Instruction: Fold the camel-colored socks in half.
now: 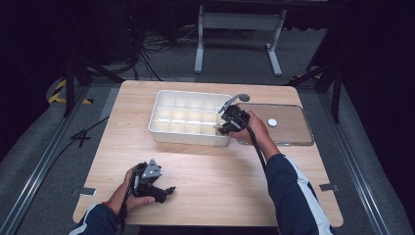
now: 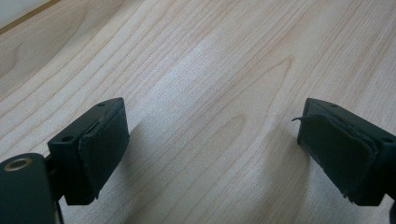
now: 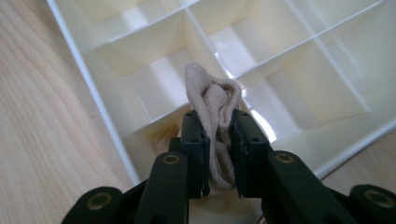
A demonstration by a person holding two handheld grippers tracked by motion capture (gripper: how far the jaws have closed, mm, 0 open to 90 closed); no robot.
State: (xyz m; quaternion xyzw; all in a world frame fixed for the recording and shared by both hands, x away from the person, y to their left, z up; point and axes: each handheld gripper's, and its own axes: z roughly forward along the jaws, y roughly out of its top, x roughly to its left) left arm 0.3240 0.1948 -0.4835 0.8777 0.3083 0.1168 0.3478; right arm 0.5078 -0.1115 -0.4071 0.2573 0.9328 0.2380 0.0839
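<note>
At the near edge of the pale wooden counter (image 1: 210, 181), the left gripper (image 1: 155, 188) rests low over bare boards, its jaws spread wide with nothing between them, well apart from the work. Farther in and to the right, the right gripper (image 3: 219, 135) is clamped on a small bunched beige cloth (image 3: 215, 100), which stands up out of the narrow gap between the jaws, its folded top rising above their tips. The relation that matters lies right there: the cloth hangs directly above the white compartment tray (image 1: 159, 128), over the cells at the tray's near right corner, with the nearest dividing wall running just under the jaw tips in the right gripper view. Judged from this, the coming move is a short drop straight down into one cell, and it belongs to the right hand alone; which exact cell sits beneath the cloth cannot be told, since the bundle hides the floor below it. The tray's long side runs across the counter, left to right. Just beyond the right hand lies a clear flat lid (image 1: 293, 128) with a small white disc (image 1: 272, 122) on it, touching or nearly touching the tray's right end. Behind the counter, grey carpeted floor, trailing cables and a white metal frame stand against a dark room.
</note>
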